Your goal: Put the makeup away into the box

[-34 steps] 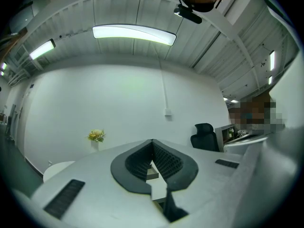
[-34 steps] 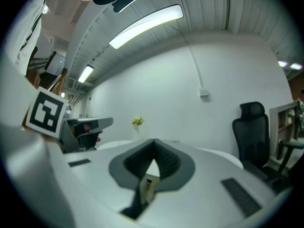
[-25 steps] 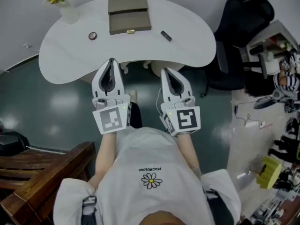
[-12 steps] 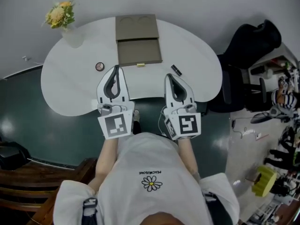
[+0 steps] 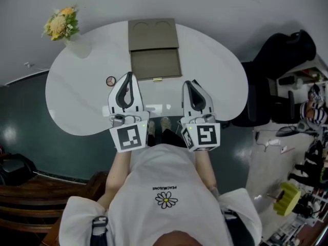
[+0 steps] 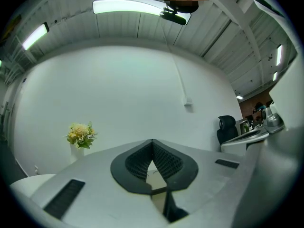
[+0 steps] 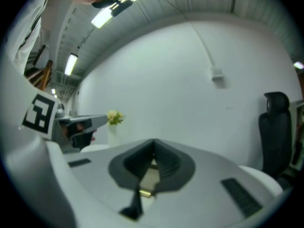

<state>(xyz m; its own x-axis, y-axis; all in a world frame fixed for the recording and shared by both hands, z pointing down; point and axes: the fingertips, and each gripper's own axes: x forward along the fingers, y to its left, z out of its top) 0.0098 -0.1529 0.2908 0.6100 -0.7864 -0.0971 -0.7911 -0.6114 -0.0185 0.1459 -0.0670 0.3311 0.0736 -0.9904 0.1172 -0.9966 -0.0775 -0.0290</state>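
An open brown box (image 5: 155,64) lies at the back middle of the white table (image 5: 215,65), its lid (image 5: 152,34) folded back. A small round compact (image 5: 110,81) sits left of the box. My left gripper (image 5: 128,75) is shut and empty, its tip just right of the compact and near the box's front left corner. My right gripper (image 5: 190,82) is shut and empty, to the right of the box front. The black lipstick does not show; the right gripper covers that spot. The box's gold clasp (image 7: 145,192) shows between the right gripper's (image 7: 153,141) fingers.
A vase of yellow flowers (image 5: 61,24) stands at the table's back left corner. A black office chair (image 5: 279,70) is to the right of the table, with cluttered benches beyond it. Dark wooden furniture (image 5: 25,209) sits at the lower left.
Both grippers have moved forward from over the floor to over the table's near part. The lipstick, seen before right of the box, has slipped under the right gripper.
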